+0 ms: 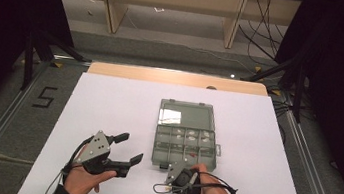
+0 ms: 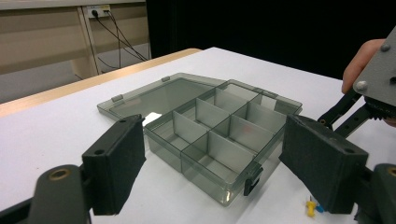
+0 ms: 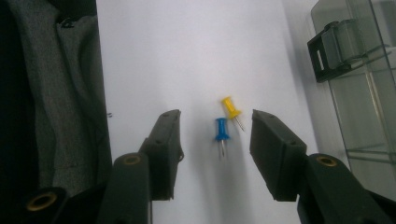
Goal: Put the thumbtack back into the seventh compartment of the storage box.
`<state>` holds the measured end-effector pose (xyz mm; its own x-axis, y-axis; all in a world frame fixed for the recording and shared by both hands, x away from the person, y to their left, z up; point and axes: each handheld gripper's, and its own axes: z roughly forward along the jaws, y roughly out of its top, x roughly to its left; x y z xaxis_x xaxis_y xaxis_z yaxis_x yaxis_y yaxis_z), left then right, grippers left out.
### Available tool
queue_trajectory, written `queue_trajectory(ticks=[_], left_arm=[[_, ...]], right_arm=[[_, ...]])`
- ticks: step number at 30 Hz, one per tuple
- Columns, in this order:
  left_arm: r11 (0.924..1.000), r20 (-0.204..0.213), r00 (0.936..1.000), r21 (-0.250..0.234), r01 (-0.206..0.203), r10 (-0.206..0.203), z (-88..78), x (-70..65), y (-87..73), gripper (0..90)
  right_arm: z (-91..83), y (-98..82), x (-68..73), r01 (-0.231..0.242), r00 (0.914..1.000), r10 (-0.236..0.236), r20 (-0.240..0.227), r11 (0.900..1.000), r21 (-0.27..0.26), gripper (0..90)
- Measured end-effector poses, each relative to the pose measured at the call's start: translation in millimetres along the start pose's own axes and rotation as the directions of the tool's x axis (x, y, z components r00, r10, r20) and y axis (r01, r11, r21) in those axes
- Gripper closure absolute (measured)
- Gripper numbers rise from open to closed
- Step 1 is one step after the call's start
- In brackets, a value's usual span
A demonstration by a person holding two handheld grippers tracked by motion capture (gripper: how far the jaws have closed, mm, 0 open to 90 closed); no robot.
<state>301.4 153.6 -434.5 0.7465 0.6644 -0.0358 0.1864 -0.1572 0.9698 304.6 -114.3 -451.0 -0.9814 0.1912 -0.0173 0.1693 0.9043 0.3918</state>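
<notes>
So the right tool (image 3: 215, 140) is pointing down at the desk (image 1: 108, 104) with its jaws about half spread, one on each side of two pushpins and not touching either of them. The blue pushpin (image 3: 221, 131) sits right in the gap, and the yellow pushpin (image 3: 231, 108) lies just beyond it, almost touching, both flat on the white top. In the high view that right tool (image 1: 176, 174) is tucked under the person's right hand at the near edge of the compartment box (image 1: 185, 146).

The box is smoky clear plastic, lid swung fully open and lying flat on the far side, with some small white bits in the far row of compartments. Its black latch (image 3: 327, 58) is off to one side of the pins.

The left tool (image 1: 130, 147) hangs over bare desk, well apart from the box, jaws spread wide with nothing between them. Its own camera looks across the box (image 2: 219, 140), and the pins peek out beside one jaw.
</notes>
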Motion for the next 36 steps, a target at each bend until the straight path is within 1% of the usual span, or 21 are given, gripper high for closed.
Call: queue_trajectory(ticks=[1, 3, 6, 8, 12, 13, 15, 17, 18, 23, 25, 27, 29, 31, 36], left_arm=[[0.9999, -0.003, 0.9999, 0.0, 0.011, -0.011, 0.1, -0.8, -0.3, 21.1], [0.9999, -0.003, 0.9999, 0.0, 0.011, -0.011, 0.3, -0.9, -0.3, 21.1], [0.9999, -0.004, 0.9999, 0.001, 0.012, -0.012, 0.3, -0.8, -0.4, 21.1], [0.9999, -0.004, 0.9999, 0.002, 0.016, -0.016, 0.3, -1.0, -0.6, 21.1], [0.9999, -0.004, 0.9999, 0.002, 0.011, -0.011, 0.4, -0.8, -0.4, 21.1], [0.9999, -0.004, 0.9999, 0.002, 0.016, -0.016, 0.4, -1.0, -0.6, 21.1], [0.9999, -0.005, 0.9998, 0.002, 0.017, -0.017, 0.4, -0.9, -0.7, 21.1], [0.9999, -0.005, 0.9999, 0.004, 0.015, -0.015, 0.4, -0.8, -0.7, 21.1], [0.9999, -0.005, 0.9999, 0.003, 0.015, -0.015, 0.4, -0.9, -0.7, 21.1], [0.9999, -0.005, 0.9999, 0.004, 0.015, -0.015, 0.5, -0.9, -0.7, 21.1], [0.9999, -0.005, 0.9999, 0.004, 0.016, -0.016, 0.5, -0.8, -0.7, 21.1], [0.9999, -0.005, 0.9999, 0.004, 0.015, -0.015, 0.4, -0.7, -0.7, 21.1], [0.9999, -0.004, 0.9999, 0.004, 0.015, -0.015, 0.5, -0.7, -0.8, 21.1], [0.9999, -0.005, 0.9999, 0.005, 0.015, -0.015, 0.4, -0.7, -0.8, 21.1], [0.9998, -0.009, 0.9997, 0.007, 0.021, -0.021, 0.5, -0.8, -1.1, 21.1]], right_arm=[[0.4, -0.1, 0.1, -0.003, 1.0, 0.003, 0.002, 1.0, 0.002, 54.8], [1.4, -0.3, -0.5, 0.006, 1.0, -0.006, 0.004, 1.0, -0.003, 56.0], [2.9, -1.2, -0.8, -0.002, 1.0, 0.002, 0.003, 1.0, 0.005, 58.1], [3.8, -1.4, -1.2, 0.001, 1.0, -0.001, 0.002, 1.0, 0.001, 59.7], [5.6, -1.3, -0.8, 0.006, 1.0, -0.006, 0.003, 1.0, 0.002, 62.4], [6.3, -1.1, -0.7, 0.007, 1.0, -0.007, 0.0, 1.0, 0.004, 62.9], [7.5, -0.4, -1.4, 0.018, 0.9998, -0.018, 0.002, 1.0, -0.001, 63.6], [8.4, 0.0, -1.6, 0.017, 0.9998, -0.017, 0.006, 1.0, 0.001, 64.1], [9.4, -0.2, -2.3, 0.024, 0.9997, -0.024, 0.0, 1.0, 0.0, 64.2], [10.6, -1.0, -3.0, 0.015, 0.9999, -0.015, 0.001, 1.0, 0.002, 65.8], [10.6, -1.5, -2.6, 0.0, 1.0, 0.0, -0.002, 1.0, 0.006, 66.4], [11.3, -2.0, -2.8, 0.0, 1.0, 0.0, -0.002, 1.0, 0.009, 66.8], [12.3, -2.6, -3.1, 0.005, 1.0, -0.005, -0.007, 1.0, 0.008, 67.7], [12.1, -2.6, -3.8, 0.021, 0.9998, -0.021, -0.003, 1.0, 0.004, 68.3], [12.1, -2.7, -3.9, 0.021, 0.9998, -0.021, -0.004, 1.0, 0.003, 70.3]])
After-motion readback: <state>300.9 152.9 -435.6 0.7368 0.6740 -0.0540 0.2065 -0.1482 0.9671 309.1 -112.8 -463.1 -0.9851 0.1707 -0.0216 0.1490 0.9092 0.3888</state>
